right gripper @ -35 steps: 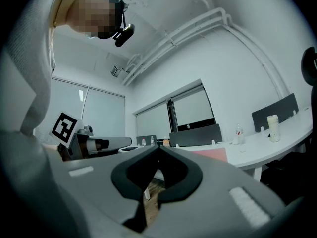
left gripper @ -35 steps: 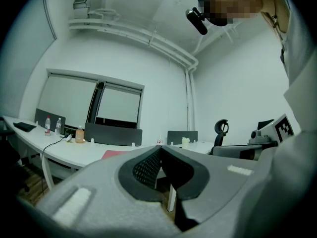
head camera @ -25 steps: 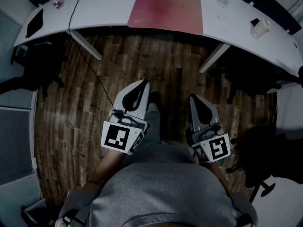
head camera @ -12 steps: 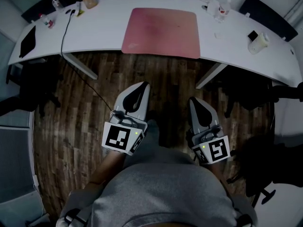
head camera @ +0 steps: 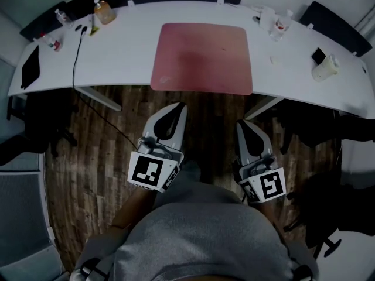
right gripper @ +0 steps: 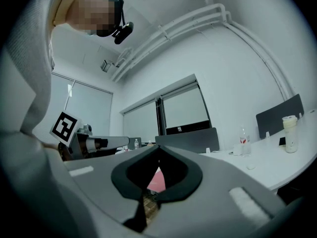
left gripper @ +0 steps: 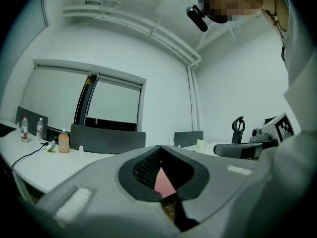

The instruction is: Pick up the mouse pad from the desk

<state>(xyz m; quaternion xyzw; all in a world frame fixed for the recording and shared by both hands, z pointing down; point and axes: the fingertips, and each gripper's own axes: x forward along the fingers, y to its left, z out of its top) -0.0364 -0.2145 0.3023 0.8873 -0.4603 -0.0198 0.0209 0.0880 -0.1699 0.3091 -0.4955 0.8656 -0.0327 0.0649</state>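
A large pink mouse pad (head camera: pixel 203 57) lies flat on the curved white desk (head camera: pixel 129 40), reaching its near edge. My left gripper (head camera: pixel 176 108) and right gripper (head camera: pixel 242 124) are held side by side over the wooden floor, short of the desk, both shut and empty. They point level toward the pad. A sliver of the pink pad (left gripper: pixel 162 181) shows through the shut jaws in the left gripper view, and the pad (right gripper: pixel 156 181) shows likewise in the right gripper view.
On the desk stand an orange bottle (head camera: pixel 104 12), small bottles (head camera: pixel 61 16), a black cable (head camera: pixel 76 45), a black tablet (head camera: pixel 29 67), a cup (head camera: pixel 324 68) and a phone (head camera: pixel 319 55). Desk legs (head camera: pixel 99 95) flank the gap. Dark office chairs (head camera: pixel 328 127) stand at right.
Both grippers and the person have moved toward the desk; the mouse pad and desk edge now sit lower and closer in the head view. Both grippers stay shut.
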